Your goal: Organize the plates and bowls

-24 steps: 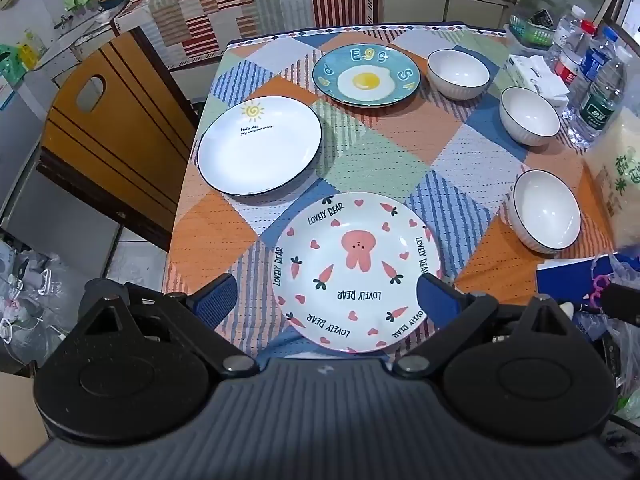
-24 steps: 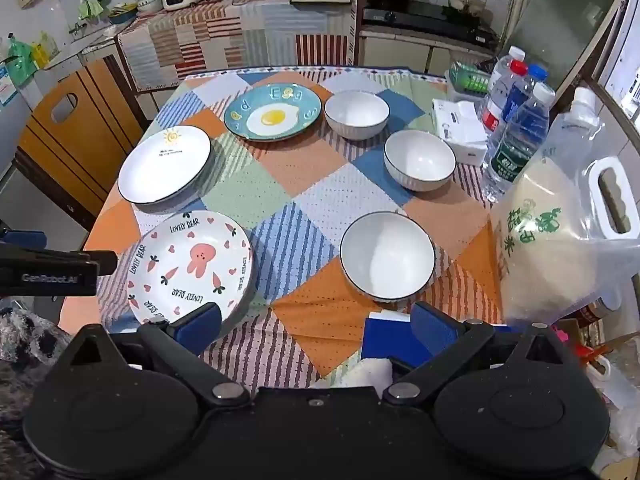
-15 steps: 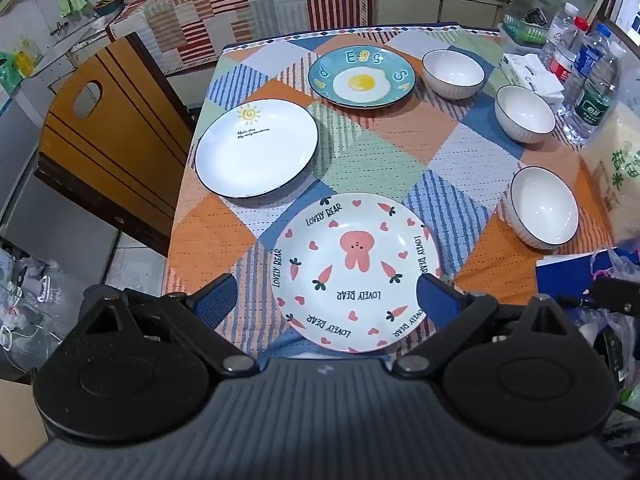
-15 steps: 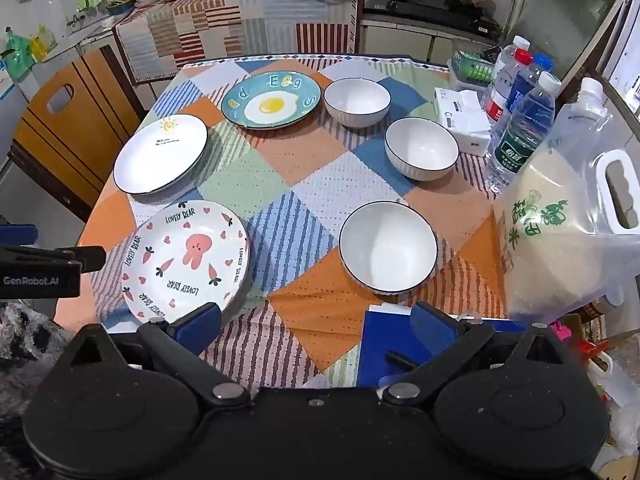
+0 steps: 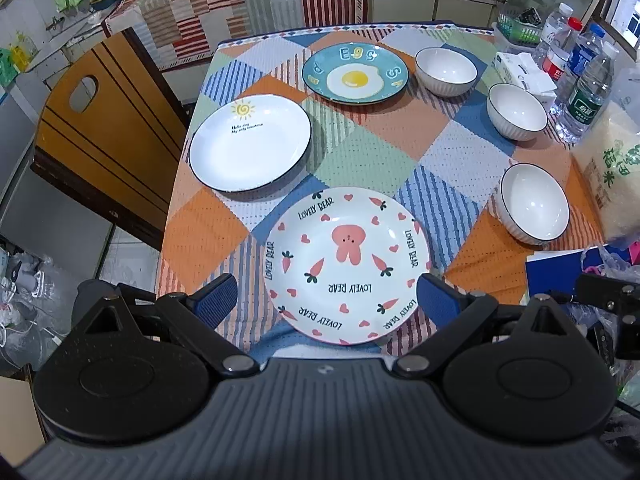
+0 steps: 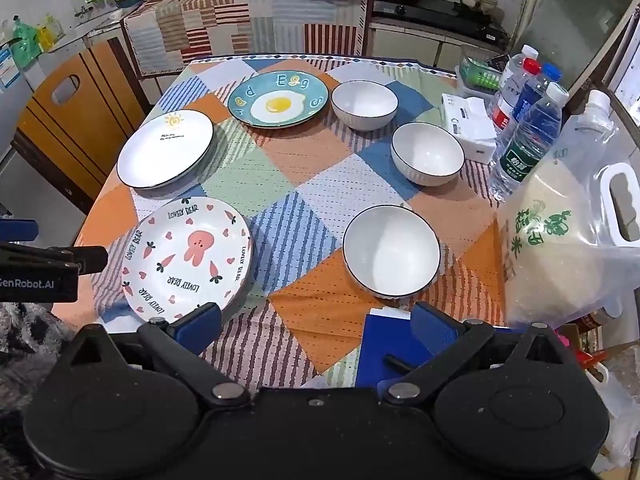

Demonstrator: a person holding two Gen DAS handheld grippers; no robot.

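Three plates lie on the patchwork tablecloth: a bunny "Lovely Bear" plate [image 5: 347,264] [image 6: 188,256] nearest, a white sun plate [image 5: 250,148] [image 6: 166,148] beyond it, and a teal egg plate [image 5: 355,74] [image 6: 279,98] at the back. Three white bowls stand on the right: near [image 5: 534,204] [image 6: 391,250], middle [image 5: 517,111] [image 6: 427,154], far [image 5: 446,71] [image 6: 365,100]. My left gripper [image 5: 326,304] is open and empty, held above the bunny plate's near edge. My right gripper [image 6: 316,326] is open and empty, held above the table's front edge before the near bowl.
A rice bag [image 6: 560,248], water bottles [image 6: 528,136] and a tissue box [image 6: 470,126] crowd the right side. A blue book [image 6: 384,344] lies at the front edge. A wooden chair [image 5: 96,128] stands left of the table. A kitchen counter [image 6: 256,12] runs behind.
Both grippers have shifted slightly, so the table sits a little lower in the views. The plates and bowls have not moved. Both jaws stay open.
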